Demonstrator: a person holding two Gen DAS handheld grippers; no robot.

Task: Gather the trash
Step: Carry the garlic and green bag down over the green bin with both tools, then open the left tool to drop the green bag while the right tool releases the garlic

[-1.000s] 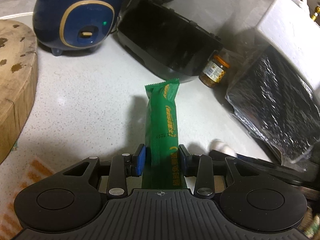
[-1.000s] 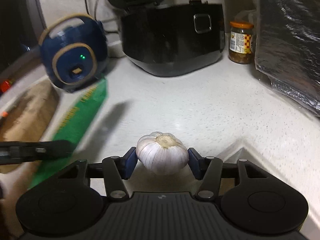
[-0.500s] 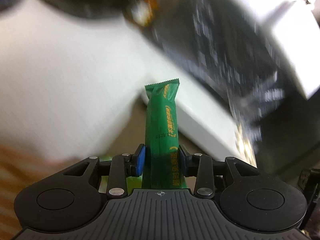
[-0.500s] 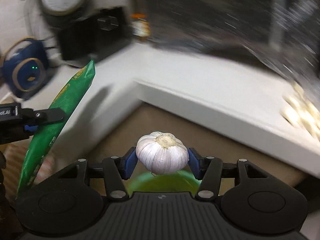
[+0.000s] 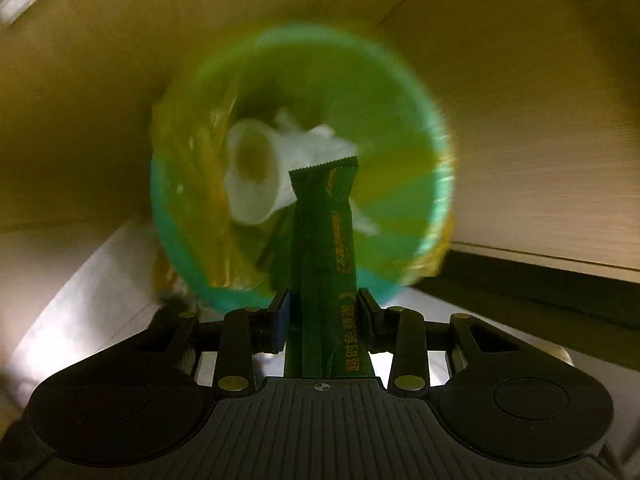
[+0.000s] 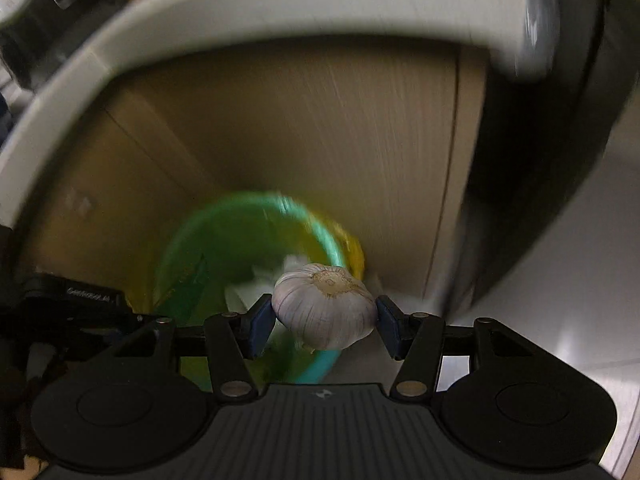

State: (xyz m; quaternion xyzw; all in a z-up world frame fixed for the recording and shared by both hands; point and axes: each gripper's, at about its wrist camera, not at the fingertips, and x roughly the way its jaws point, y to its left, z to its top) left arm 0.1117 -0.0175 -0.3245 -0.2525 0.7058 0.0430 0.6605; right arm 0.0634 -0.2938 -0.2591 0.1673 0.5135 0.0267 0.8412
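Observation:
My left gripper (image 5: 323, 312) is shut on a long green snack wrapper (image 5: 326, 248) that sticks forward over the mouth of a round green trash bin (image 5: 434, 168) with a yellow liner. White crumpled paper and a paper cup (image 5: 252, 174) lie inside the bin. In the right wrist view my right gripper (image 6: 325, 322) is shut on a whole garlic bulb (image 6: 324, 306), held above the same bin (image 6: 188, 248), which stands on the floor below. The left gripper (image 6: 80, 304) shows as a dark shape at the left of that view, over the bin's edge.
Tan wooden cabinet fronts (image 5: 520, 100) stand right behind the bin. The white countertop edge (image 6: 200, 24) arcs overhead in the right wrist view, with dark appliances (image 6: 24, 8) on it at upper left. Pale floor (image 6: 580, 240) lies to the right.
Both grippers swung off the countertop and tipped downward over the bin by the cabinets. The wrapper and the garlic stayed gripped throughout.

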